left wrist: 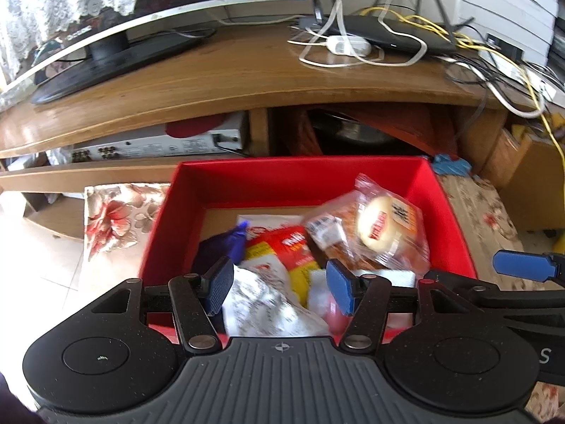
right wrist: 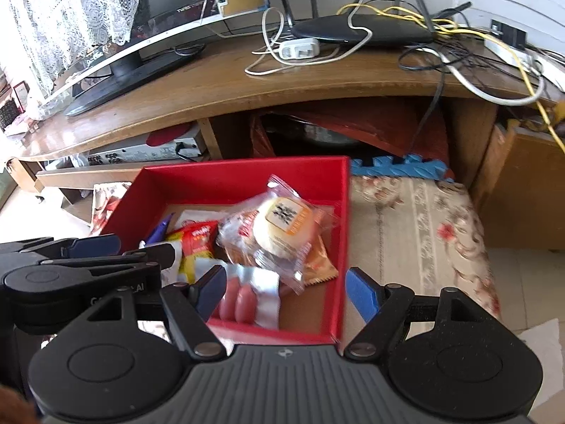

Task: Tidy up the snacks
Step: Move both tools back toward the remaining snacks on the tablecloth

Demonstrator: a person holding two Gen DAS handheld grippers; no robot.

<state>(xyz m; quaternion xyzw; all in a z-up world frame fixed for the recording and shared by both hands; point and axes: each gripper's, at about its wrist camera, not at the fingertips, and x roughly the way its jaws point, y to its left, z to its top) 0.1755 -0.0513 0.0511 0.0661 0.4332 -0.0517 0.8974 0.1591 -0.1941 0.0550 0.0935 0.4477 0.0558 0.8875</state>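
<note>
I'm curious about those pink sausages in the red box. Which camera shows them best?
The right wrist view: the pink sausages lie in plain sight near the red box's front wall. In the left wrist view only a pink sliver peeks out beside a fingertip.

Packet (left wrist: pixel 385 233) print is blurred, unreadable. Box (right wrist: pixel 243 176) near wall sits behind the gripper body, lower frame. Monitor (left wrist: pixel 106 17) is cut off upper left.

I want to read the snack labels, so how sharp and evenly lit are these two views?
Left wrist view: motion-smeared, glare whitening the round bun pack in the red box, print unreadable. Right wrist view: somewhat crisper, bun pack label visible though too small to read; daylight washes out the left edge, fisheye bends the wooden desk.
</note>
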